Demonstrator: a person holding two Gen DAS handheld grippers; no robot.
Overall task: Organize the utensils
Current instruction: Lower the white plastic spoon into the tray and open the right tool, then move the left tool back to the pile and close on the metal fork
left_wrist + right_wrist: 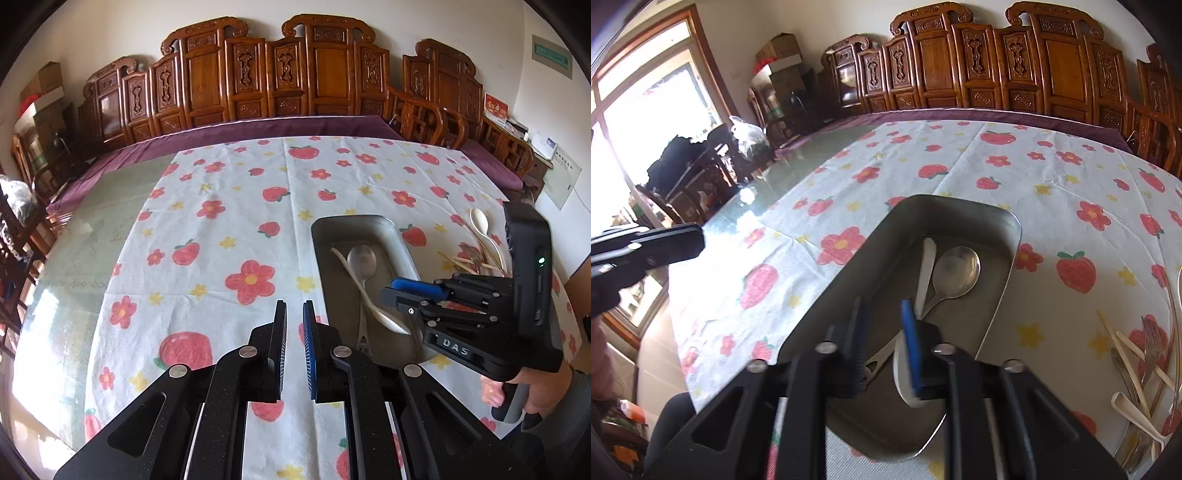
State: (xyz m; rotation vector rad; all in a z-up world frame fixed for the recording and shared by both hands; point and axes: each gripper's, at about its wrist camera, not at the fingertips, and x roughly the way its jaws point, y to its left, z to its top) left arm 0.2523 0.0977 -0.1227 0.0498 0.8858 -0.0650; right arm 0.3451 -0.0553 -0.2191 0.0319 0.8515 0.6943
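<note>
Two spoons, a metal spoon [955,273] and a white spoon [925,273], lie in the tray [960,206]; the right gripper [882,343] stands spread above them, seemingly clear, the left gripper [294,345] nearly closed and empty, a heap of utensils [1141,373] still waiting beside the tray

A dull, brushed rectangular metal tray [1004,280] holds a shiny steel spoon [955,271] and a smooth white plastic spoon [925,273] on wrinkled strawberry-print cotton cloth [221,229]; glossy carved wooden benches [258,74] line the frame's top.
</note>
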